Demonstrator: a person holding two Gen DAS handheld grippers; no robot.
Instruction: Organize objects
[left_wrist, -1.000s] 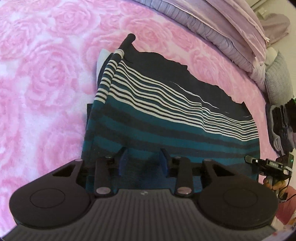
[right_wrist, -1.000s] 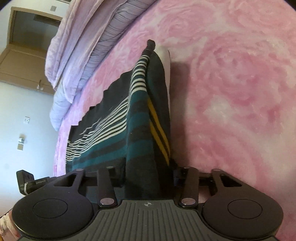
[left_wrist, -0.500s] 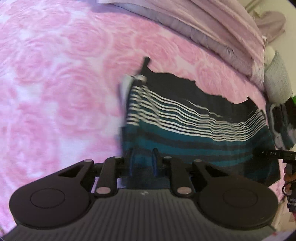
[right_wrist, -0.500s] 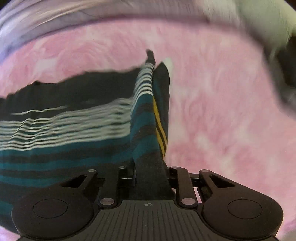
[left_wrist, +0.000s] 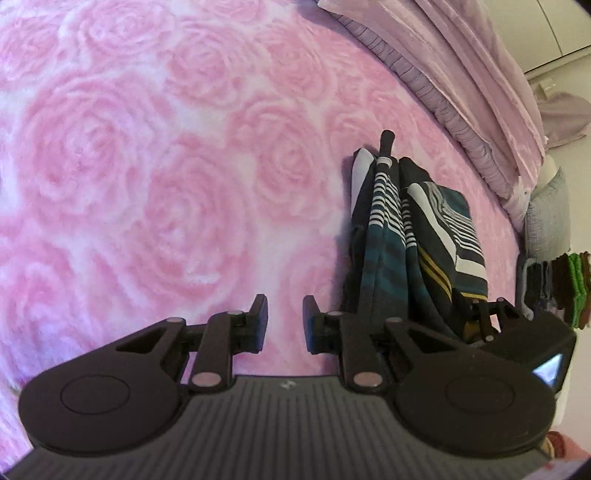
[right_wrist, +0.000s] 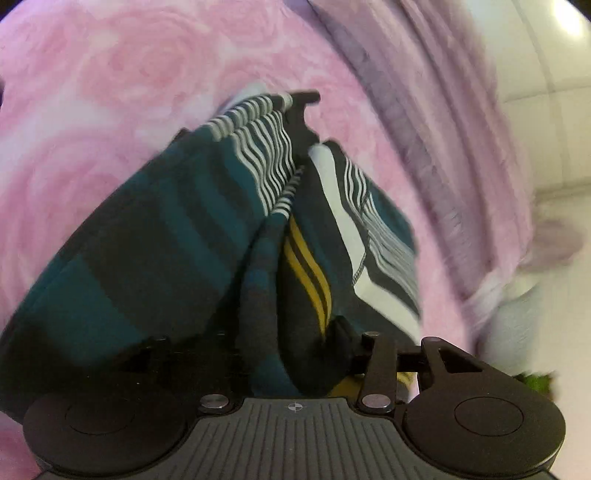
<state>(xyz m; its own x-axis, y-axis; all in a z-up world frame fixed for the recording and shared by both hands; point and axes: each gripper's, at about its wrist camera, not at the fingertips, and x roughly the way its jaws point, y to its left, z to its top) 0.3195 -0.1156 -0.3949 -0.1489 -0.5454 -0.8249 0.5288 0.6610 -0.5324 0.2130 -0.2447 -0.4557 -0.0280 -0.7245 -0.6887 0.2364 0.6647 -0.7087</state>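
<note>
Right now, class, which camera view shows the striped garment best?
The left wrist view: the striped garment appears sharp and nearly whole, bunched on the pink blanket. The right wrist view shows the same garment close up, blurred, its edges cut off.

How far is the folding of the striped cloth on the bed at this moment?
Done: the striped cloth looks doubled over above the pink rose blanket. In hand: it sits between the jaws of the right gripper, which have just been opening; whether they grip is unclear. The left gripper is empty, its jaws having just been closing to a narrow gap. Left: probably laying it flat, then moving it to the stacked clothes.
</note>
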